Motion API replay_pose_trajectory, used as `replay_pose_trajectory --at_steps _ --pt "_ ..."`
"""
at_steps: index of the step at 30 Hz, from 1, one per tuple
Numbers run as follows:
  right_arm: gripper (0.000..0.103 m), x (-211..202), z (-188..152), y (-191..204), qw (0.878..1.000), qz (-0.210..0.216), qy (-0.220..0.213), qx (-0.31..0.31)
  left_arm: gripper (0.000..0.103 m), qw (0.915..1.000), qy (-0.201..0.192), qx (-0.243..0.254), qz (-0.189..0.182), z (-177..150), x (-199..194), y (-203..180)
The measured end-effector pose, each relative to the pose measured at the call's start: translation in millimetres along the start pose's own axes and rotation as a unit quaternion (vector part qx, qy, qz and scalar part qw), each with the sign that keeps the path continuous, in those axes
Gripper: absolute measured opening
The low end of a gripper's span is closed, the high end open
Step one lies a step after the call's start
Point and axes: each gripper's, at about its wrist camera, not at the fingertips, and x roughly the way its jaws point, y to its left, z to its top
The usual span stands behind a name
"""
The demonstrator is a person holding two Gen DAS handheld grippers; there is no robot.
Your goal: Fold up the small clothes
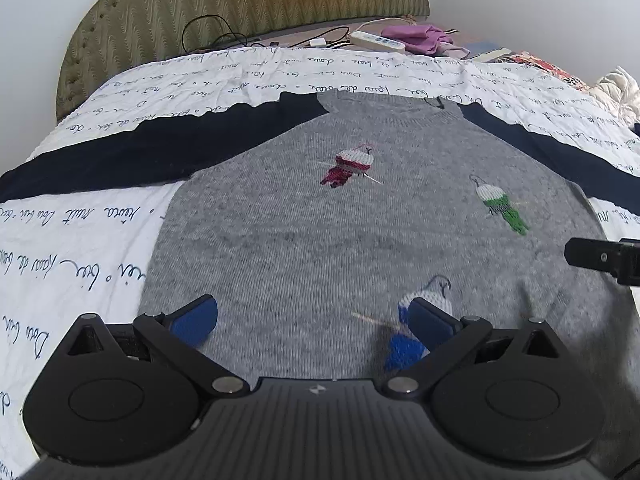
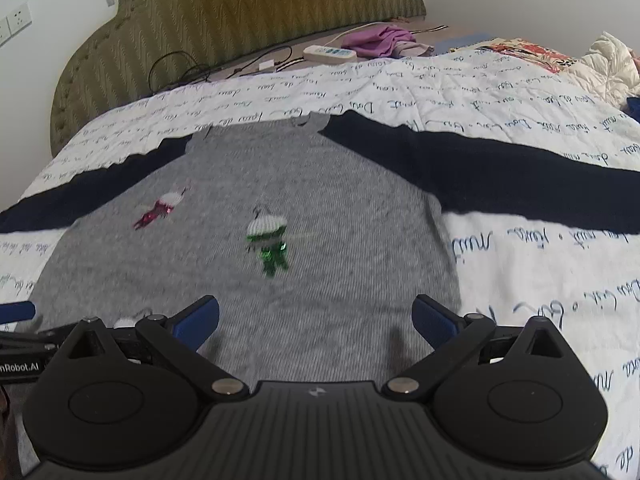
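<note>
While I look along both grippers, the far end of the bed is what crowds my view: a green padded headboard (image 1: pixel 240 4), black cables (image 1: pixel 208 32) trailing below it, a white power strip (image 1: pixel 378 41) and a purple cloth (image 1: pixel 420 38) bunched just right of the strip. A white puffy jacket (image 2: pixel 608 64) lies at the far right. None of these touch the sweater (image 1: pixel 320 220); the white bedspread (image 1: pixel 60 260) with blue script lies bare between them.

The sweater lies flat, face up, in the middle of the bedspread, collar far, hem near. Its body is grey and both sleeves (image 2: pixel 520 176) are dark navy, spread out to left and right. Three small knitted figures sit on the front: a red one (image 1: pixel 350 166), a green one (image 1: pixel 502 204) and a blue one (image 1: pixel 420 320).

My left gripper (image 1: pixel 314 320) is spread wide over the near hem, holding nothing; its right finger overlaps the blue figure. My right gripper (image 2: pixel 316 320) is likewise spread wide and empty, over the hem's right part.
</note>
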Motion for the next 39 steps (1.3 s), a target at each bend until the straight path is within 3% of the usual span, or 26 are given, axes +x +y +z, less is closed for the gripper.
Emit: replay_pose_trajectory --at_steps 16,26,32,39 --pt "0.103 -4.4 -0.4 7.1 1.0 -0.005 -0.003 -0.009 0.103 1.0 -0.007 0.005 0.002 -0.6 -4.3 6.7" --pt "0.103 10.1 26.3 10.3 0.999 -0.026 -0.017 -0.019 0.103 0.9989 -0.032 0.026 0.021 31.6 10.9 5.3" --pt "0.103 23.0 45.6 11.6 0.999 -0.014 -0.026 -0.024 0.103 0.9987 -0.031 0.025 0.033 50.0 34.5 8.1" --pt "0.103 26.5 63.2 -28.5 0.998 -0.012 -0.051 0.027 0.103 0.9992 -0.028 0.015 0.024 67.1 54.9 8.3"
